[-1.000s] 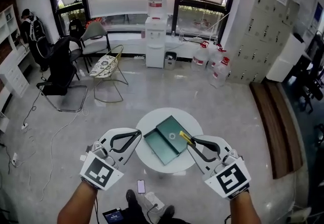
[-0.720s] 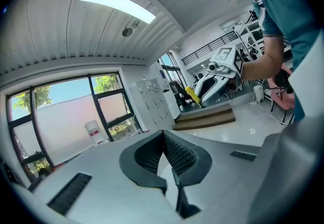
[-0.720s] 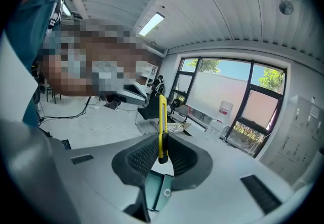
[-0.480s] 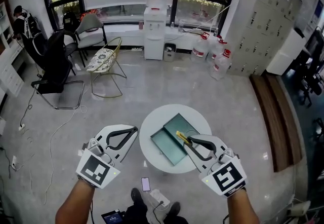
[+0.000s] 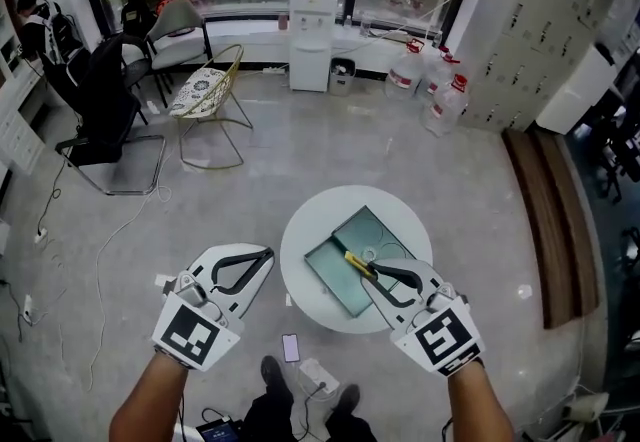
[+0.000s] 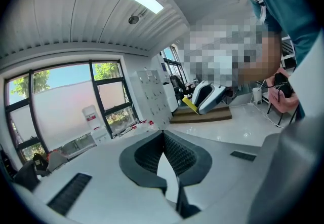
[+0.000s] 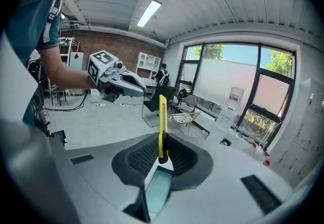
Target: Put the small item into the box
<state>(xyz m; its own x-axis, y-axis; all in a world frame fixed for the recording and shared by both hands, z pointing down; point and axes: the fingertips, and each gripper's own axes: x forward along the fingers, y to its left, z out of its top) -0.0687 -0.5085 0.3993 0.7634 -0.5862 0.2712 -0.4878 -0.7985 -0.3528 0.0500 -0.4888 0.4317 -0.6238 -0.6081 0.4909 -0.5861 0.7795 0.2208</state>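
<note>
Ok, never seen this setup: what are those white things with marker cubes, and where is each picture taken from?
They are hand-held two-jaw grippers, one in each of a person's hands; no robot. One picture comes from a head camera looking down; the other two cameras ride on the grippers, looking along their jaws. Below is a round white table with an open teal box. The right gripper pinches a yellow utility knife over the box; the left gripper is shut and empty.
</note>
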